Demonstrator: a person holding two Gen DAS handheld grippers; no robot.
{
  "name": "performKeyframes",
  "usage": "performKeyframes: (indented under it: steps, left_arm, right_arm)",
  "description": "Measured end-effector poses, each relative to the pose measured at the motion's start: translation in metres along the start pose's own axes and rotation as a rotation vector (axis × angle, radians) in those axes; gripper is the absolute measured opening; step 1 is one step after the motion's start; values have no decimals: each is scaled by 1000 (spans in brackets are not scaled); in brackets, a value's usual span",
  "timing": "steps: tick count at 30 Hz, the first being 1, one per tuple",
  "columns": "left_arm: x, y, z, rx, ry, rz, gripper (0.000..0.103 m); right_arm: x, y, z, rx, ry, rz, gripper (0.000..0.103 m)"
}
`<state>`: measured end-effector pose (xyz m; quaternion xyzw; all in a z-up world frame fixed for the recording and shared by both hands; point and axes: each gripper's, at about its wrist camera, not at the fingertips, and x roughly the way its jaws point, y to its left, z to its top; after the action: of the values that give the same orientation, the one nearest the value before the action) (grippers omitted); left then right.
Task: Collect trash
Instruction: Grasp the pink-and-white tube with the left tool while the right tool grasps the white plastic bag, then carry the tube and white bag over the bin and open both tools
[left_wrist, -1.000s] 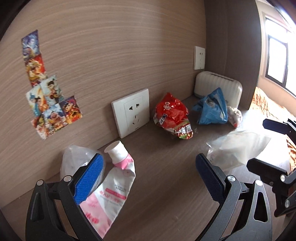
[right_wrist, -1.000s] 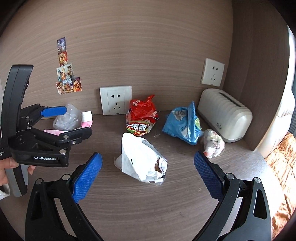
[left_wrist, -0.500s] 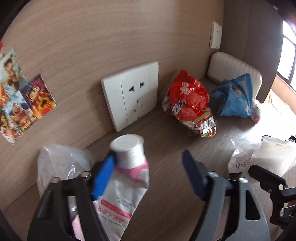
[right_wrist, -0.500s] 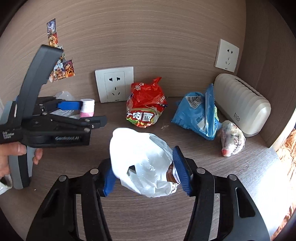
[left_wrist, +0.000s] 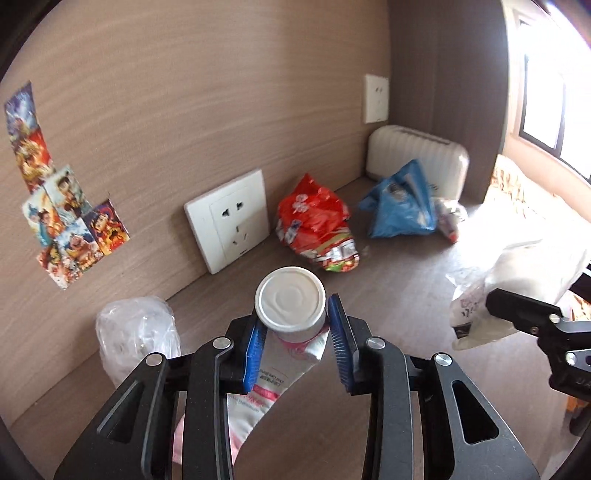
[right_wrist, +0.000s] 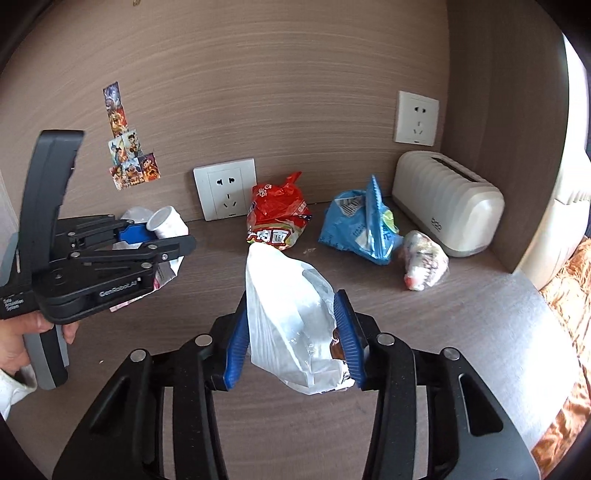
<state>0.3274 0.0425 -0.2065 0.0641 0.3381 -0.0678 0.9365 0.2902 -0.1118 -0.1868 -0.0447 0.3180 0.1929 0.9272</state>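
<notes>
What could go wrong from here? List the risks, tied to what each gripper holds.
1. The left gripper pinches the tube just under its cap; the long body hangs below, so it may swing or slip out.
2. The right gripper clamps a white bag of thin, loose plastic, which could slide free or spill what is inside.
3. The grippers sit close together, so the hanging tube could snag the bag.

On the shelf (right_wrist: 461, 302), the snack bag (right_wrist: 277, 218) lies between wall socket (right_wrist: 226, 194) and torn packet (right_wrist: 362, 225).
</notes>
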Motion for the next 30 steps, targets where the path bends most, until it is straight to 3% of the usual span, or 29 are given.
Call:
performKeyframes:
  steps: [11,19,30]
  left_arm:
    - [-84,-50,-6,-16,-86,-39,32]
    - [-159,-130,-24,14,-104,-123,32]
    - [-236,-248,-72,85,-104,-293,32]
  right_arm:
    - [-83,-19,-25,21,-67,-26,45]
    - [-178,-43,-61,48,-103,-87,45]
    - [-279,-74,-146,117,-73,-186,45]
